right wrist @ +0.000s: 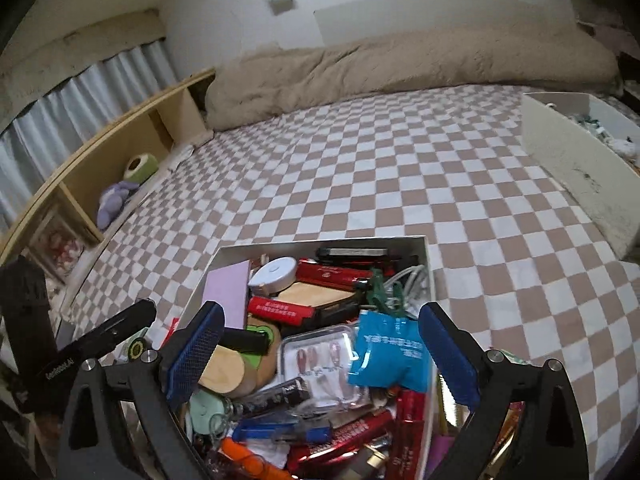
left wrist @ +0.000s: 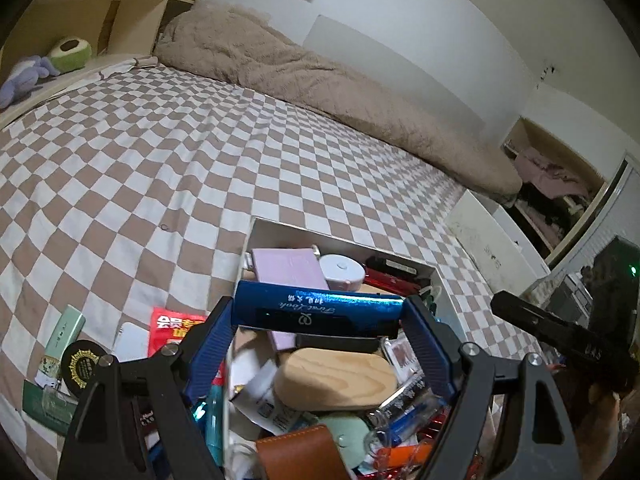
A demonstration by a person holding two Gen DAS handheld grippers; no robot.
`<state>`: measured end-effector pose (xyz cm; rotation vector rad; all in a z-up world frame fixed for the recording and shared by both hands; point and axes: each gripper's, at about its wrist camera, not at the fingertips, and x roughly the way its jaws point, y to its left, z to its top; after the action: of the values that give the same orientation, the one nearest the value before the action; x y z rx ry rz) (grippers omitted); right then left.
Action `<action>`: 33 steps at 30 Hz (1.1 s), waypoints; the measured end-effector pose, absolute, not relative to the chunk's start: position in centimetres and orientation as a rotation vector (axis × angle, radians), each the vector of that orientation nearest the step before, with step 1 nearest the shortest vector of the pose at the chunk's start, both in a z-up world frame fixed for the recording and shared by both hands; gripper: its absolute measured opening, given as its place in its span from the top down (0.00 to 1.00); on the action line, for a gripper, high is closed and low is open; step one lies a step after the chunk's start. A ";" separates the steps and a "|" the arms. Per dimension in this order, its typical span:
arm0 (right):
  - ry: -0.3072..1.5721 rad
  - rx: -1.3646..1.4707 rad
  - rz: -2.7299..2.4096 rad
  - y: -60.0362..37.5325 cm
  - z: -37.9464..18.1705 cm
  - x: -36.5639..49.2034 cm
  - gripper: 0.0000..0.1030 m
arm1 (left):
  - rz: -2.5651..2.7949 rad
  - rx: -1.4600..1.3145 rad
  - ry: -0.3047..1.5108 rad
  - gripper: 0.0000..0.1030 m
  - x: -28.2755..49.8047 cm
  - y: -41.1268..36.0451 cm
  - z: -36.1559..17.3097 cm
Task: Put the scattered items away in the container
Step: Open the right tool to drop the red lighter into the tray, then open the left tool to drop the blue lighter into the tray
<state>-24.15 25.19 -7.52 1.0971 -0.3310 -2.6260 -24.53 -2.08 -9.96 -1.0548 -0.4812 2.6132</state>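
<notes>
The left claw (left wrist: pixel 320 320) is gripping a shiny blue box (left wrist: pixel 318 309) crosswise, its blue pads (left wrist: pixel 428 346) pressing on the two ends. Just under and beyond the claw, a white container (left wrist: pixel 256 236) is sitting on the checked bed (left wrist: pixel 160 160), crammed with things: a lilac case (left wrist: pixel 290 268), a round white tape (left wrist: pixel 342 272), a wooden oval piece (left wrist: pixel 336 380) directly below the box. To the claw's left, a red packet (left wrist: pixel 176 330), a pale green box (left wrist: pixel 66 338) and a black round lid (left wrist: pixel 82 364) are lying on the bed outside the container. The right claw (left wrist: pixel 560 340) is reaching in from the right.
</notes>
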 end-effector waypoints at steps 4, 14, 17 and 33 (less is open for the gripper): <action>-0.398 1.076 -2.613 26.2 -7.6 -24.0 0.05 | 2.573 -1.080 -0.480 0.19 -25.1 -0.5 -9.3; -0.564 1.083 -2.611 31.5 -8.8 -23.3 0.05 | 2.407 -1.242 -0.519 0.19 -29.6 4.8 -9.8; -0.619 1.075 -2.602 32.7 -8.9 -23.1 0.05 | 2.386 -1.296 -0.518 0.19 -31.1 6.4 -10.4; -0.681 1.054 -2.607 34.9 -9.0 -22.8 0.05 | 2.439 -1.454 -0.322 0.07 -34.4 9.9 -12.9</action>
<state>-22.76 34.93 -8.96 1.0545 -0.6810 -2.6066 -34.43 9.93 -12.91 -1.4544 -0.3223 2.4392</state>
